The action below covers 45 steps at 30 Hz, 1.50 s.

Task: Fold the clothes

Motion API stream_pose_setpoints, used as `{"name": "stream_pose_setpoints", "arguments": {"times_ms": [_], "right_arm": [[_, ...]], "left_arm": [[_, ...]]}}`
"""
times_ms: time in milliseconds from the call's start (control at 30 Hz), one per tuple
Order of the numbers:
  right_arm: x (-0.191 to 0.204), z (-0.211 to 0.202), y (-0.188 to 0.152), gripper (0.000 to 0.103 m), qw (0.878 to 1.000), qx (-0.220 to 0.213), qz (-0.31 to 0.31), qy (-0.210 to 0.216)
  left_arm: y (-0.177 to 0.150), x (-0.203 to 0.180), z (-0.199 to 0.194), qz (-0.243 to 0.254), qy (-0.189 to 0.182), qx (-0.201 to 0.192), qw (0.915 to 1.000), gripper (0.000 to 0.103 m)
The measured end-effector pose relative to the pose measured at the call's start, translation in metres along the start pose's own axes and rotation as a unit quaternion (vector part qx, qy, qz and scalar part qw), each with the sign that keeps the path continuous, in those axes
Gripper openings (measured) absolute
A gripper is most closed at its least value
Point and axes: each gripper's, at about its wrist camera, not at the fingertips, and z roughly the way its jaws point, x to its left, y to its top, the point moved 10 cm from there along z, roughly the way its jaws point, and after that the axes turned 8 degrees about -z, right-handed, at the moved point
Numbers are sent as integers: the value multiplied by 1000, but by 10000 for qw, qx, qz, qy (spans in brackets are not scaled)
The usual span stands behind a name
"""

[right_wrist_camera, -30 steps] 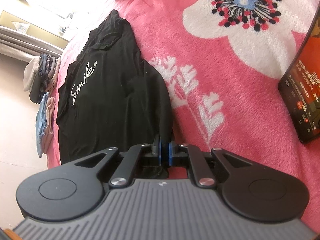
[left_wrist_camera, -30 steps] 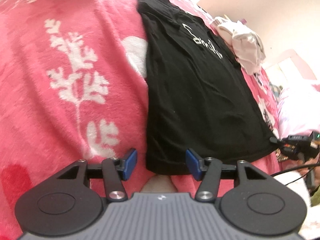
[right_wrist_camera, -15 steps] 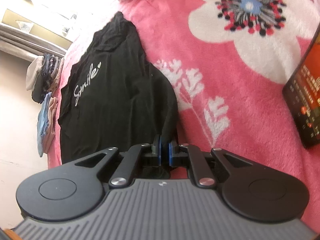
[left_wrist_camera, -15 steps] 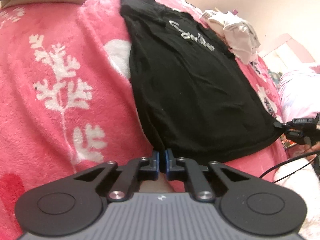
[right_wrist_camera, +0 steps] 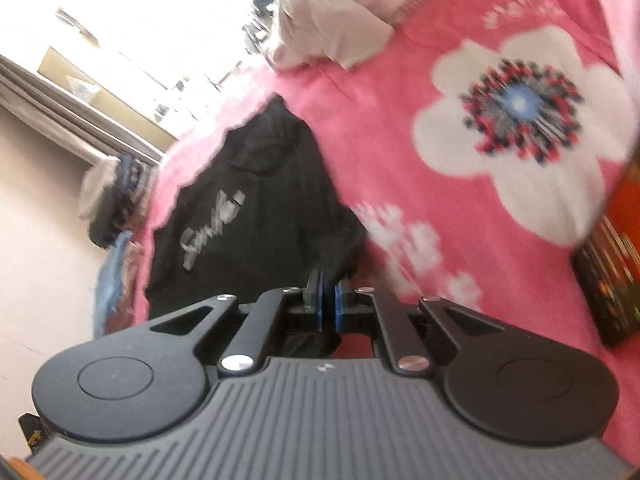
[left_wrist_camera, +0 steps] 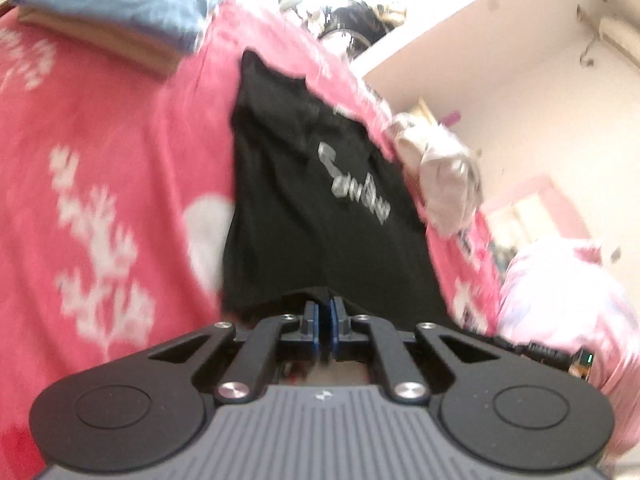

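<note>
Gripping the near hem of the black T-shirt (left_wrist_camera: 304,216), the left tongs (left_wrist_camera: 324,320) are pressed together with the dark cloth pinched between their blue pads. The right tongs (right_wrist_camera: 327,304) are likewise closed tight on the shirt's hem at its other near corner, a fold of black fabric hanging beneath them. The shirt stretches away from both tongs across a pink blanket (left_wrist_camera: 100,152) with white leaf and flower prints, which covers the bed. Pale lettering runs across the shirt's chest, and its collar end lies farthest from the tongs. In the left view, a folded stack of clothes (left_wrist_camera: 108,12), blue on top of tan, sits at the far edge of the blanket, and a crumpled pale garment (left_wrist_camera: 444,172) lies just beside the shirt on the right. In the right view, a phone (right_wrist_camera: 612,276) with a lit screen rests on the blanket, well apart from the shirt. Both views are blurred.
</note>
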Motion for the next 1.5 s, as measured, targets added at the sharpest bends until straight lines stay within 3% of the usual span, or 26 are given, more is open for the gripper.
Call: {"name": "stream_pose_setpoints", "arguments": {"times_ms": [233, 667, 1167, 1300, 1400, 1433, 1467, 1500], "right_arm": [[39, 32, 71, 4, 9988, -291, -291, 265], [71, 159, 187, 4, 9978, -503, -197, 371], [79, 297, 265, 4, 9984, -451, -204, 268], [66, 333, 275, 4, 9988, -459, 8, 186], [39, 363, 278, 9, 9953, -413, 816, 322], [29, 370, 276, 14, 9921, -346, 1141, 379], [20, 375, 275, 28, 9892, -290, 1388, 384], [16, 373, 275, 31, 9884, -337, 1432, 368]], "left_arm": [[72, -8, 30, -286, -74, -559, 9980, 6], [211, -1, 109, -766, -155, -1420, 9868, 6], [307, 45, 199, -905, 316, -1542, 9834, 6], [320, 62, 227, -913, 467, -1350, 9855, 6], [326, 79, 245, -1130, 551, -1258, 9840, 13], [329, 82, 247, -1216, 542, -1300, 9825, 16], [331, 83, 247, -1272, 503, -1379, 9810, 23], [334, 83, 245, -1309, 444, -1482, 9792, 27]]}}
